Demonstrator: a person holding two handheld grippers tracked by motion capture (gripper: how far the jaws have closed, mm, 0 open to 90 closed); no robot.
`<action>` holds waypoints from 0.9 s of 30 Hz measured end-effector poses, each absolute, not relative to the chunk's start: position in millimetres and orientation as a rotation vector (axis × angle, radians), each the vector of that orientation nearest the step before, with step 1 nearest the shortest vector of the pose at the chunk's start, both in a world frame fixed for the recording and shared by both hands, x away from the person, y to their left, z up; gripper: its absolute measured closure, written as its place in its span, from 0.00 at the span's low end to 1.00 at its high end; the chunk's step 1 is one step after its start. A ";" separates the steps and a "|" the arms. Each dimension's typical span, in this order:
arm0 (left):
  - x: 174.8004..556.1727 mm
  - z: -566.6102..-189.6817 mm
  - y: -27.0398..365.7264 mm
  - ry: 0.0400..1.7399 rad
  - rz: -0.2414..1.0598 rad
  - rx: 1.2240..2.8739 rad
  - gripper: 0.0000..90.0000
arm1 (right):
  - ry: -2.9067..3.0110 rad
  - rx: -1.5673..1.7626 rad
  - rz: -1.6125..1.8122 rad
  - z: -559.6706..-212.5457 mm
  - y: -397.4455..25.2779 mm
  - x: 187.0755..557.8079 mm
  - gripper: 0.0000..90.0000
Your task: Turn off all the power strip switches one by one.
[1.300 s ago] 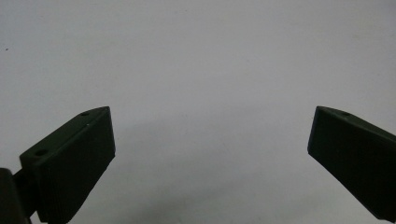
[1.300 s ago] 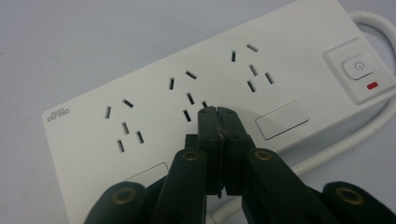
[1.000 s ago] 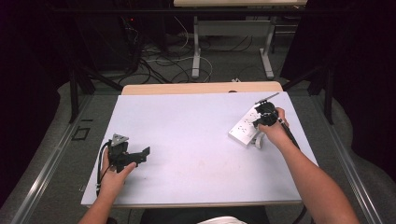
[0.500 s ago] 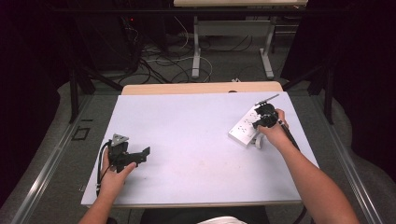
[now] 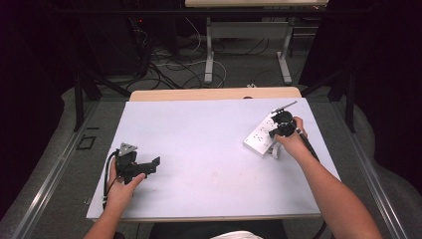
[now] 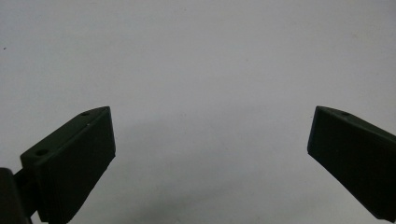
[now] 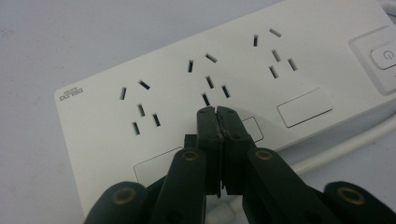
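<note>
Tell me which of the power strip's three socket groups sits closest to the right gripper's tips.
The middle socket group on the power strip: the shut right gripper points straight at it, with one group on either side.

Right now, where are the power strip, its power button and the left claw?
power strip (image 7: 168, 79): right gripper view, white top face by the sockets.
power button (image 7: 385, 56): right gripper view, button face.
left claw (image 6: 210, 140): left gripper view, midway between open fingertips.

A white power strip (image 5: 260, 135) is laid flat on the pale table (image 5: 209, 144), near its right edge and set diagonally. Three socket groups and a power button (image 7: 386, 56) at one end are seen; a white cord (image 7: 345, 144) runs alongside.
</note>
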State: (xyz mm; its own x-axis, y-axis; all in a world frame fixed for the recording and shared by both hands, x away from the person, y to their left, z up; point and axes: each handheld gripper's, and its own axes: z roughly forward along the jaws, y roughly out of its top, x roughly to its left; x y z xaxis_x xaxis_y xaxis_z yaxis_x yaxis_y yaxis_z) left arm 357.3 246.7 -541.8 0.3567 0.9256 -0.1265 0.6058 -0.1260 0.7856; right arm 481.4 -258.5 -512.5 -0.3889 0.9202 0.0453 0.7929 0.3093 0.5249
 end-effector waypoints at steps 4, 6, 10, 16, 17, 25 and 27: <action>357.3 -541.8 246.7 1.343 0.513 1.833 0.01 | 2.314 1.545 0.708 -513.7 -259.4 481.2 0.99; 357.4 -541.9 246.7 1.343 0.512 1.833 0.01 | 2.320 1.540 0.721 -514.1 -260.0 481.0 0.99; 357.1 -541.4 246.9 1.344 0.505 1.843 0.01 | 2.315 1.552 0.725 -516.1 -259.0 480.5 1.00; 357.0 -541.3 246.9 1.344 0.503 1.844 0.01 | 2.313 1.556 0.729 -516.2 -259.3 480.4 1.00; 357.0 -541.3 246.9 1.345 0.504 1.843 0.01 | 2.317 1.555 0.728 -516.0 -259.3 480.4 1.00; 357.2 -541.5 246.7 1.343 0.504 1.846 0.01 | 2.315 1.532 0.726 -516.5 -259.9 480.0 1.00; 357.2 -541.5 246.6 1.343 0.504 1.845 0.01 | 2.312 1.533 0.726 -516.5 -259.7 479.9 1.00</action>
State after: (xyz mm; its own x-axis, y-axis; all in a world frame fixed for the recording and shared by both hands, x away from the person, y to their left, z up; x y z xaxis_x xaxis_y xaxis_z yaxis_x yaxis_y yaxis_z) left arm 357.2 246.6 -541.5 0.3624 0.9235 -0.1258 0.6129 -0.1344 0.7787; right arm 479.9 -259.7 -516.5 -0.4016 0.9146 0.0475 0.7773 0.3130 0.5457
